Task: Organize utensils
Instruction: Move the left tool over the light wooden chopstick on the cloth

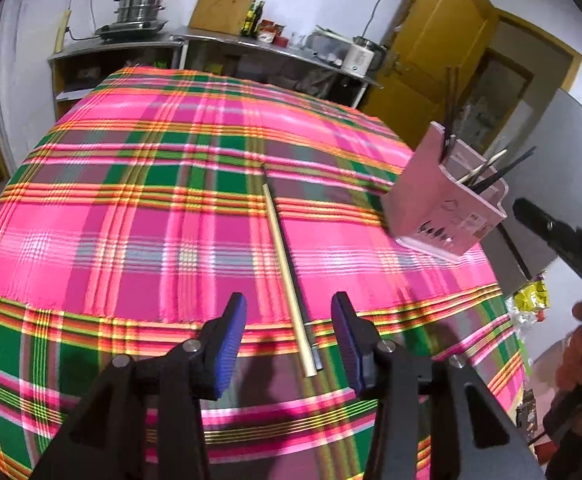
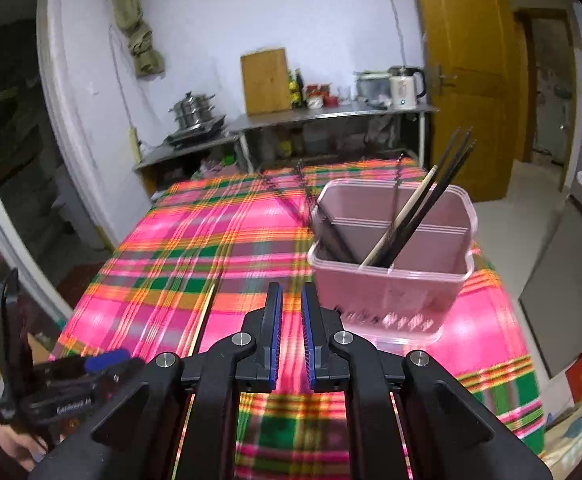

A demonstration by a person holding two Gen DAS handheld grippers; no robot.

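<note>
Blue-padded, the left claw (image 1: 289, 336) sits nearest its camera, jaws released and apart, nothing pinched. Two chopsticks lie on the plaid tabletop (image 1: 131, 220) between and just ahead of those pads: a pale wooden chopstick (image 1: 287, 280) and, tight against its right side, a dark chopstick (image 1: 291, 252) that is partly hidden by blur. Both run away from the camera, their near ends lying in the open gap.

Further right stands the pink utensil holder (image 1: 443, 204), well apart from the loose pair. It is a divided plastic caddy with drain slots low on its front wall, already holding several dark chopsticks and one pale one, all leaning outward.

On the right side, the right claw (image 2: 291, 328) is nearly clenched — only a narrow slit shows between its pads, and it grasps nothing. It hovers just before the holder's near wall.

Risks, as I judge them: the two sticks lie so close that closing on them may catch only one, or roll the other away — thin, smooth sticks on cloth slip easily. Gripping near one end would let the long shaft droop and snag the holder's rim. The leaning sticks could also be knocked by an approaching claw.
</note>
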